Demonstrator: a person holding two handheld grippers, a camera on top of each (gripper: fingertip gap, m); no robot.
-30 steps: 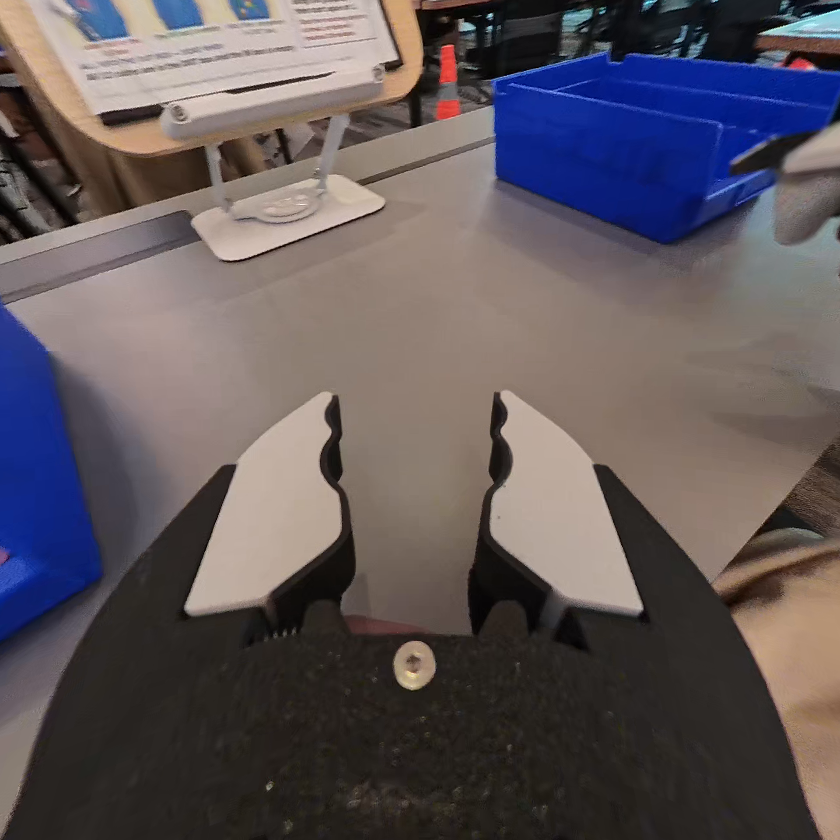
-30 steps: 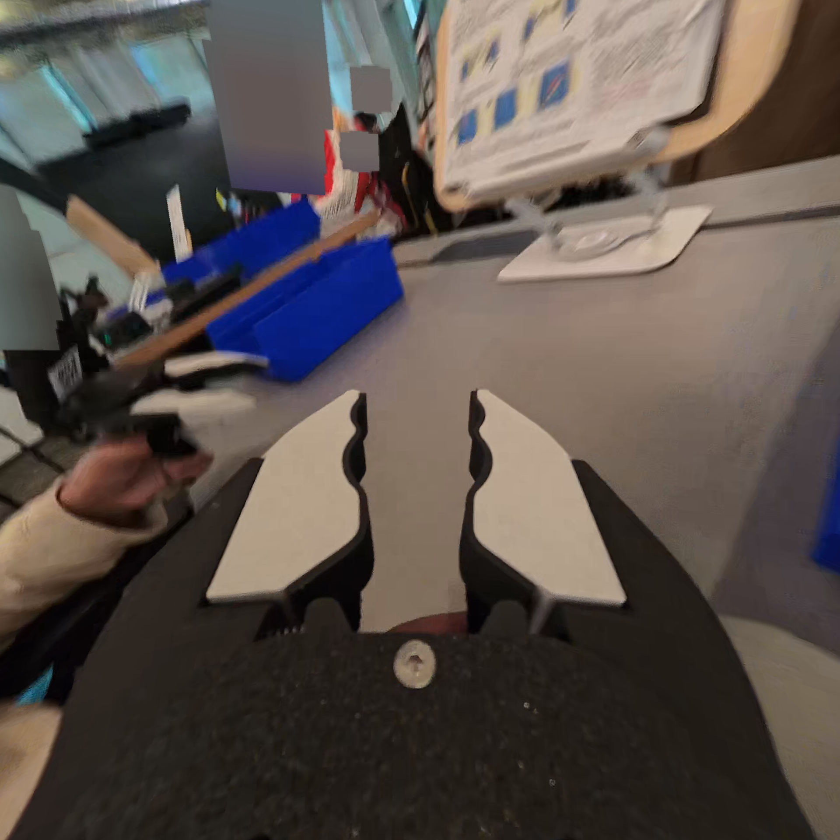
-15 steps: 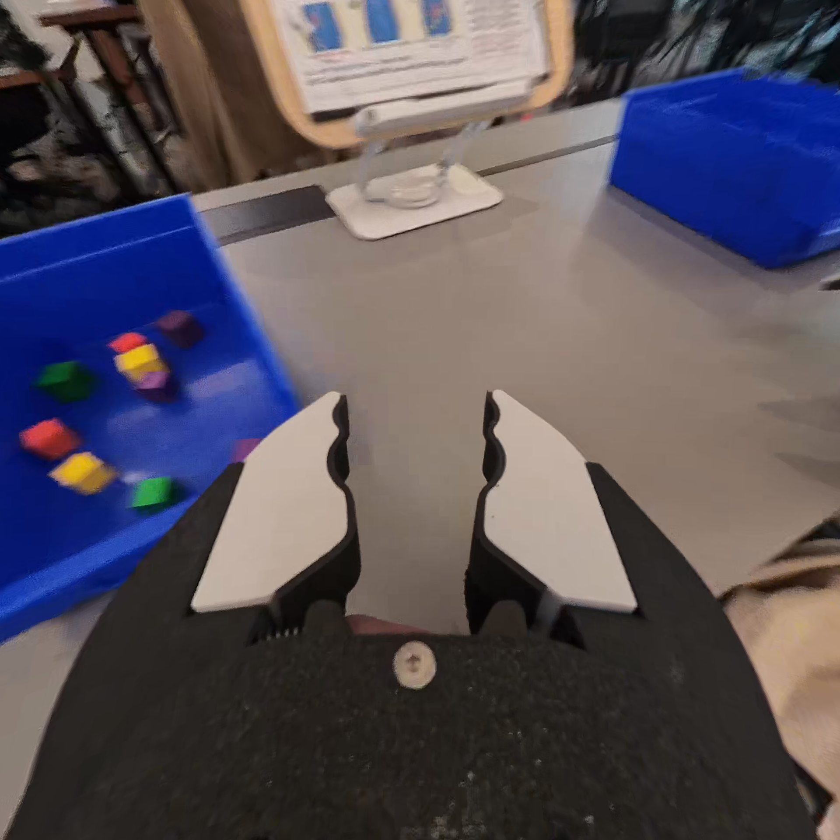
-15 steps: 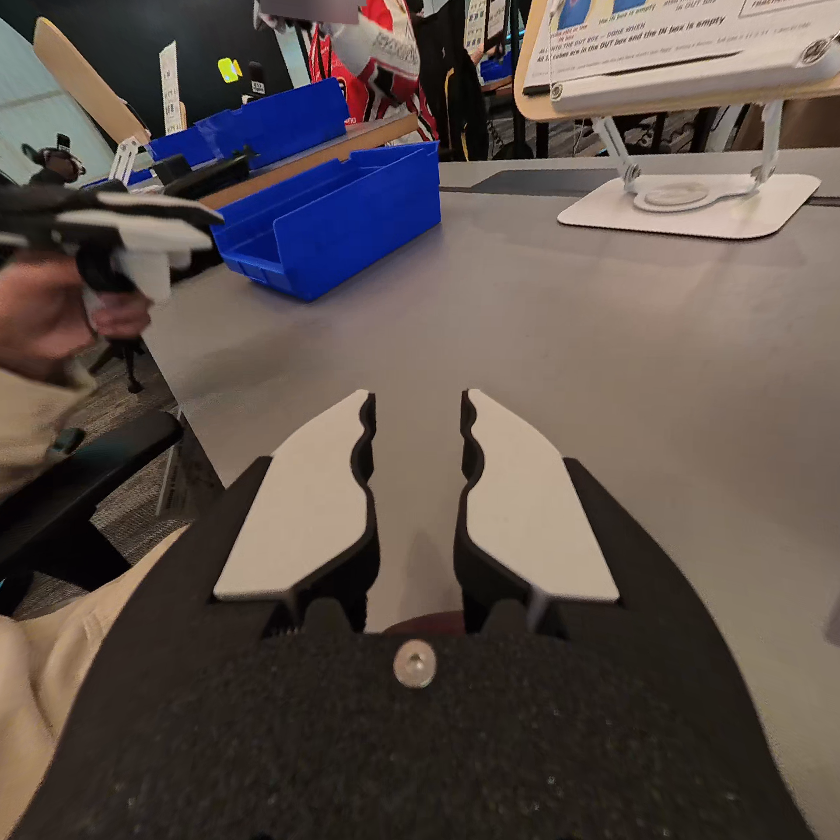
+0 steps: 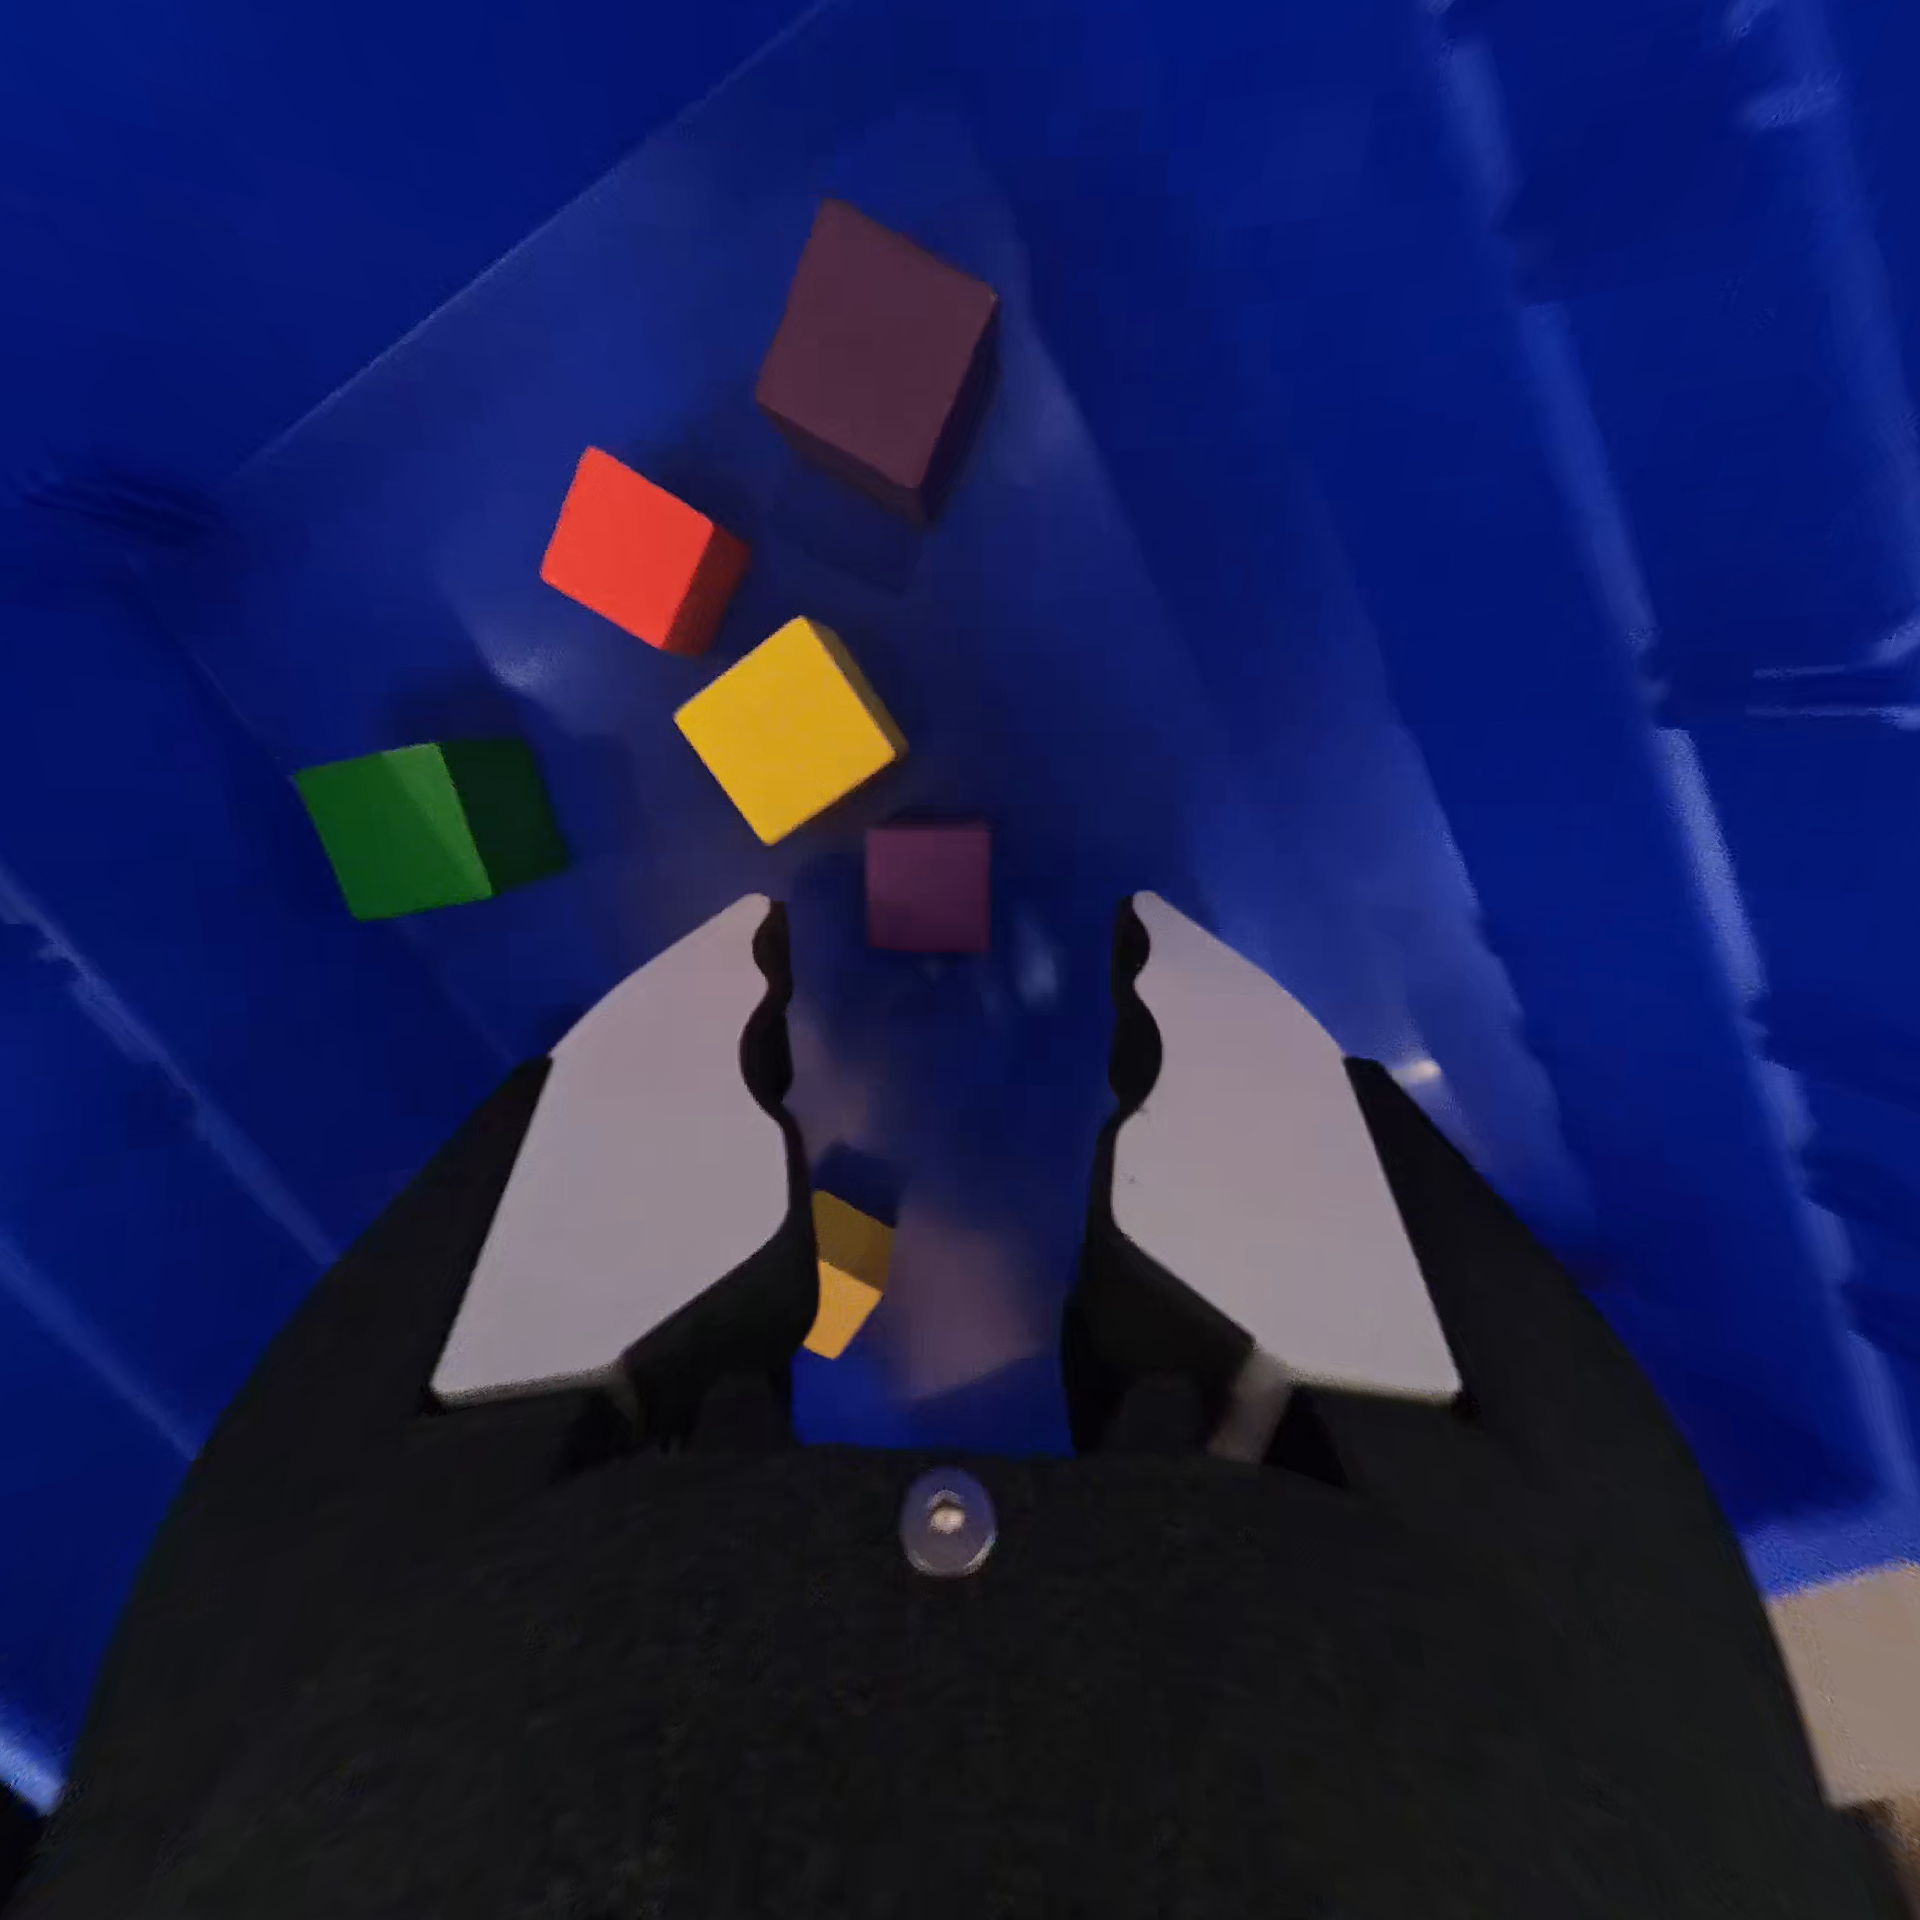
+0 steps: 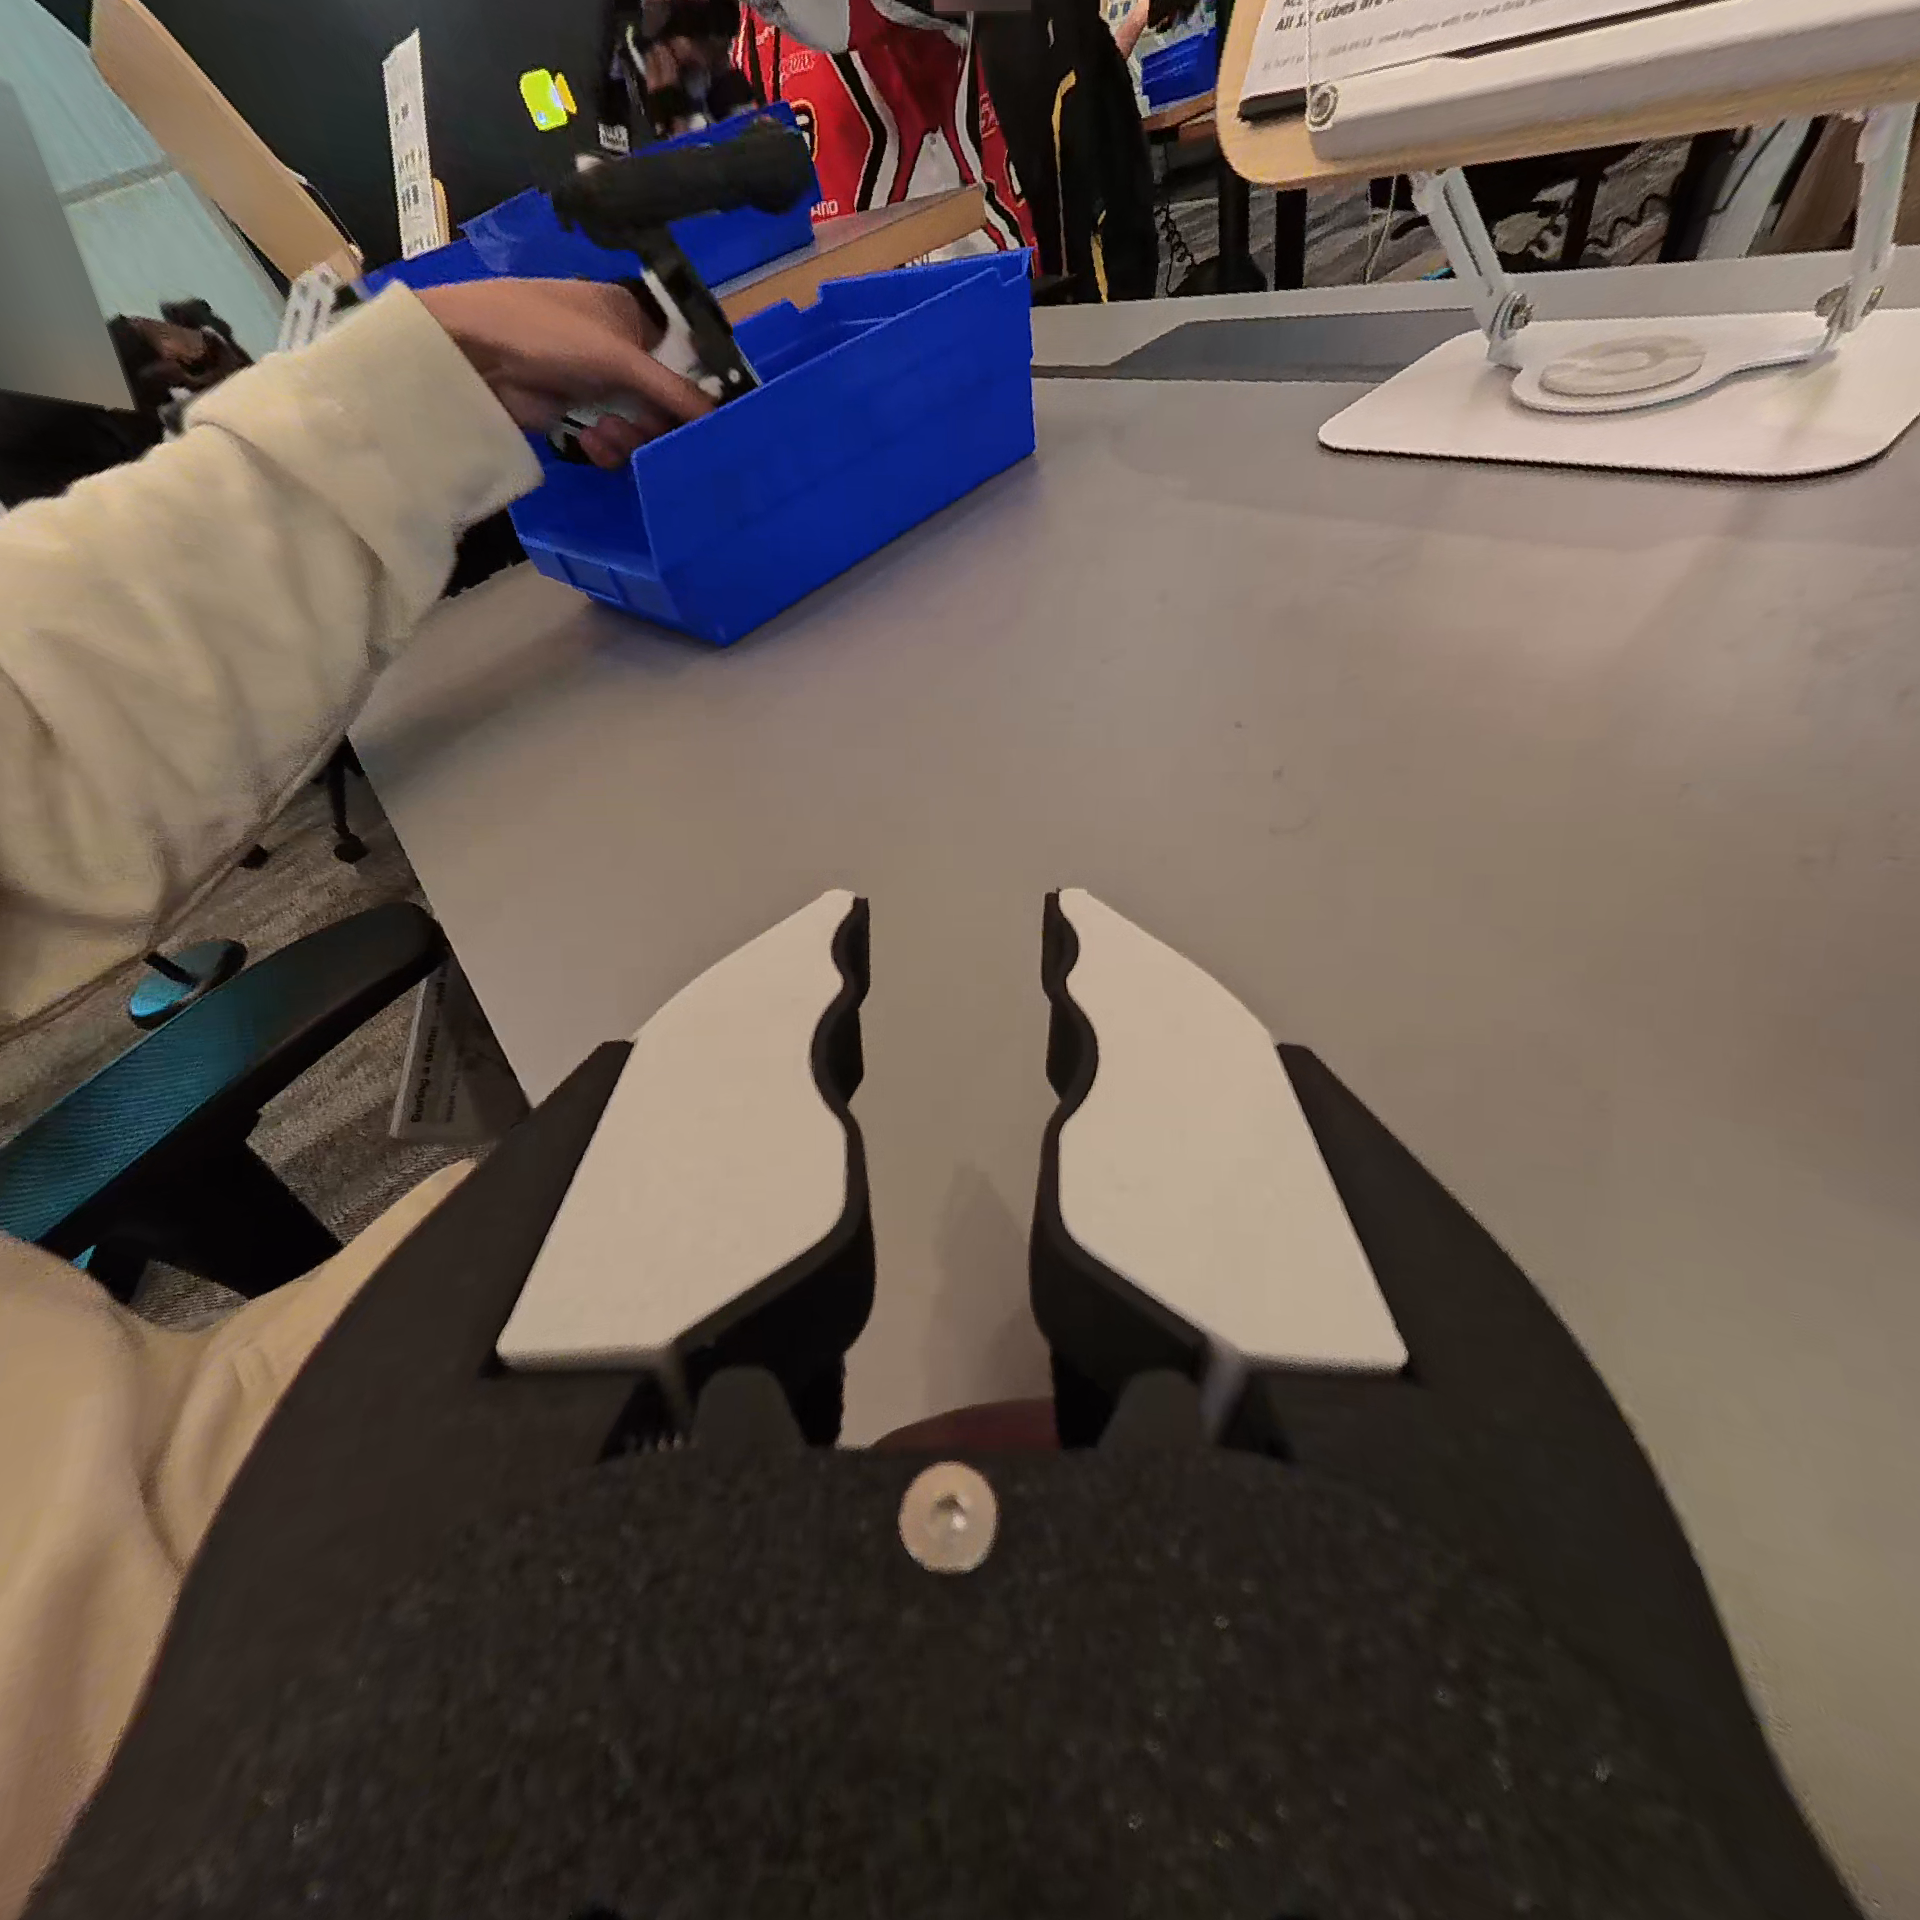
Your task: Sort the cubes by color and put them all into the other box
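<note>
My left gripper (image 5: 951, 909) is open inside the blue box (image 5: 1351, 520), pointing down at its floor. Just ahead of its tips lies a small purple cube (image 5: 928, 886). Beyond it lie a yellow cube (image 5: 788, 727), a red cube (image 5: 639, 549), a larger dark purple cube (image 5: 873, 358) and a green cube (image 5: 426, 826) to the left. Another yellow cube (image 5: 847, 1273) shows between the fingers, below them. My right gripper (image 6: 954, 904) is open and empty above the grey table (image 6: 1351, 779). In the right wrist view the left gripper's handle (image 6: 675, 239) reaches into the blue box (image 6: 831, 457).
A white stand (image 6: 1621, 395) with a board on it stands at the table's far right. A cream sleeve (image 6: 208, 582) reaches in from the left. A black and teal chair (image 6: 208, 1060) is beside the table's left edge. More blue bins and people are behind. Some 50 cm of space lies between my two pairs of fingers.
My left gripper has swung left and dropped down into the blue box with the cubes, staying open. My right gripper has stayed open over the table and shifted only slightly.
</note>
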